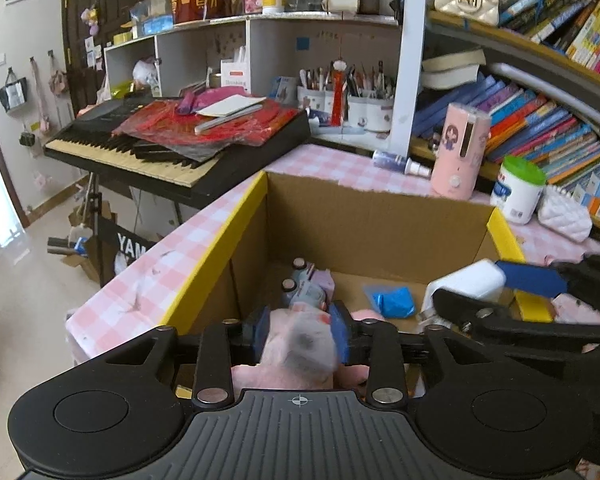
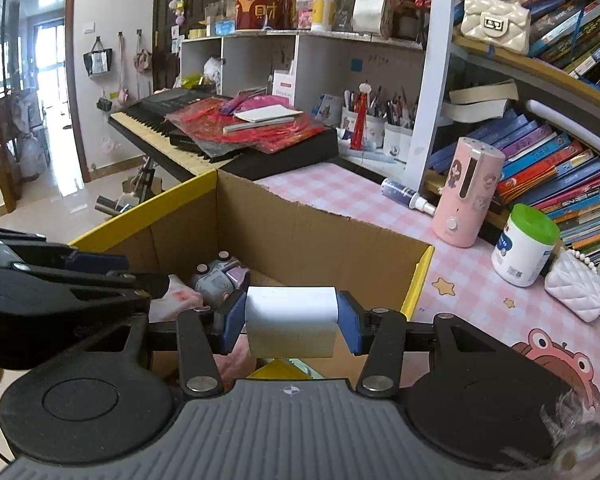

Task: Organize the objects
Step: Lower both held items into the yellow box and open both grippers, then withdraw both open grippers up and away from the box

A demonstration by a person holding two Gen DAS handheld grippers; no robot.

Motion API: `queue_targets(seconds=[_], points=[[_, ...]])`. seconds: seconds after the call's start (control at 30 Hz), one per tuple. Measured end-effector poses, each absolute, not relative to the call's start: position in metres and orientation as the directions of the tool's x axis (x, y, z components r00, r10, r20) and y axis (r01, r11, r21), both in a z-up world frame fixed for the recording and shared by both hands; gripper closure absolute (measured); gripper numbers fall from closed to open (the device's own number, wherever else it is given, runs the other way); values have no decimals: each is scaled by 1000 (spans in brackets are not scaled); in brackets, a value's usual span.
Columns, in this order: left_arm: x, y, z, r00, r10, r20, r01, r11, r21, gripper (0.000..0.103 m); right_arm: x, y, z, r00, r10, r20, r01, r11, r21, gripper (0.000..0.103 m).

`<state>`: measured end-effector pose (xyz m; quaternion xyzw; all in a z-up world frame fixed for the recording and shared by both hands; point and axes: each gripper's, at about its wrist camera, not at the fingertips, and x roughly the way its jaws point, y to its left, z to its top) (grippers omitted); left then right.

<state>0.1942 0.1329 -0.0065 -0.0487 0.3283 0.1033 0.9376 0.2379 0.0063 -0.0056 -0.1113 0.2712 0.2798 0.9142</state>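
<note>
Cardboard box (image 1: 376, 216), table's left edge. Left gripper (image 1: 300, 332) over the box, pads against a pink soft toy (image 1: 300, 344). Right gripper (image 2: 291, 322) clamped on a white block (image 2: 291, 320), over the box. Risk: loosening pads could drop the toy askew onto toys below.

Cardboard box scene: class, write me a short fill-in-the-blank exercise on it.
1. The right gripper holds a ____ block.
2. The left gripper has a pink plush toy between its ____ pads.
3. The cardboard box has ____ edging on its rim.
4. The white jar has a ____ lid.

Missing words: white; blue; yellow; green
</note>
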Motion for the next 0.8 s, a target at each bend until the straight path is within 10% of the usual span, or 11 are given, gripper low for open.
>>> queue_targets(seconds=[0.8], points=[[155, 138, 31, 833, 219, -508, -258, 966, -8, 30, 210, 16, 5, 728, 411, -549, -544, 833, -99, 39]])
